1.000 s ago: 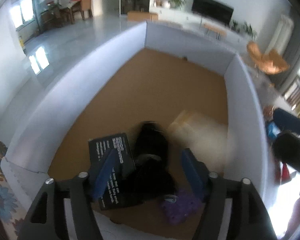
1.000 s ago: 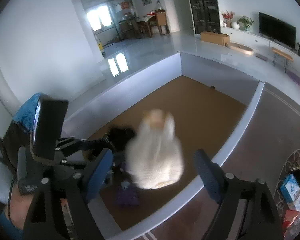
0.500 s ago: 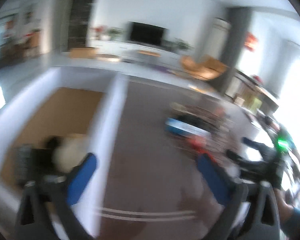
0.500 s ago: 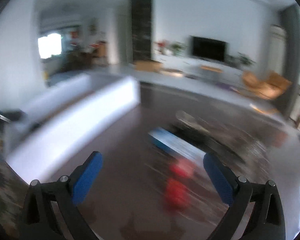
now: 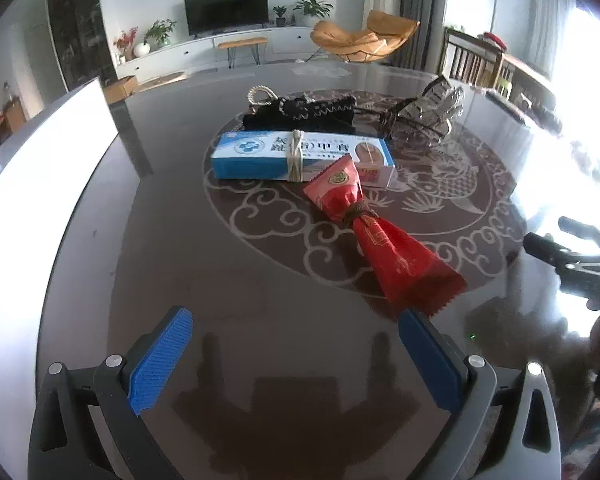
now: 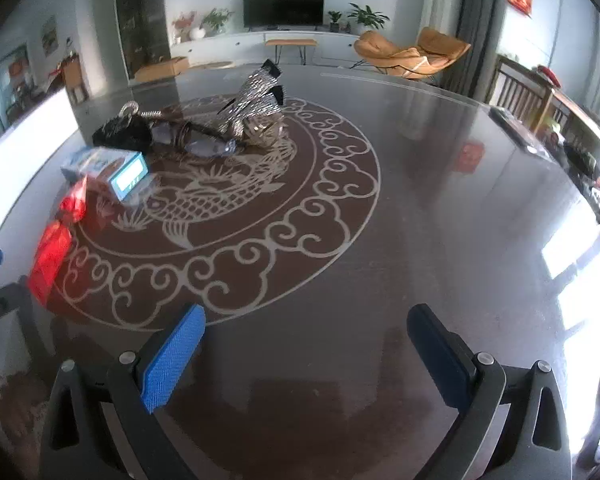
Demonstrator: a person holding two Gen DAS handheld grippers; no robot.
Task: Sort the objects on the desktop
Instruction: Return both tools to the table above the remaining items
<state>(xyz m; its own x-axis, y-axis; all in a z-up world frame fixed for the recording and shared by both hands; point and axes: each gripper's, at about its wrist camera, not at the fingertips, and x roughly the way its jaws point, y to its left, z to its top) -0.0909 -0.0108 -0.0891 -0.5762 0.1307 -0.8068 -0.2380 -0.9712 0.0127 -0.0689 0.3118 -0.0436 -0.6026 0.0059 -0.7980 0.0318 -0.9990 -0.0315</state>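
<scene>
**Both tools empty; items grouped on bench**

Left hand-held gripper (image 5: 294, 346) spread wide, holding nothing, above dark glossy bench (image 5: 260, 280). Right hand-held gripper (image 6: 306, 346) likewise wide and empty. Red wrapped packet (image 5: 370, 232) lies just ahead of the left tool, its far end against the blue-and-white box (image 5: 300, 156). Black pouch (image 5: 300, 112) behind the box; silver sequinned item (image 6: 256, 100) beside it.

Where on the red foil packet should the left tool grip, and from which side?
Probably the tied waist of the red foil packet, its narrowest and firmest part; both ends flare thin and flat. The open left tool could come down from above, fingers straddling the waist crosswise.
</scene>
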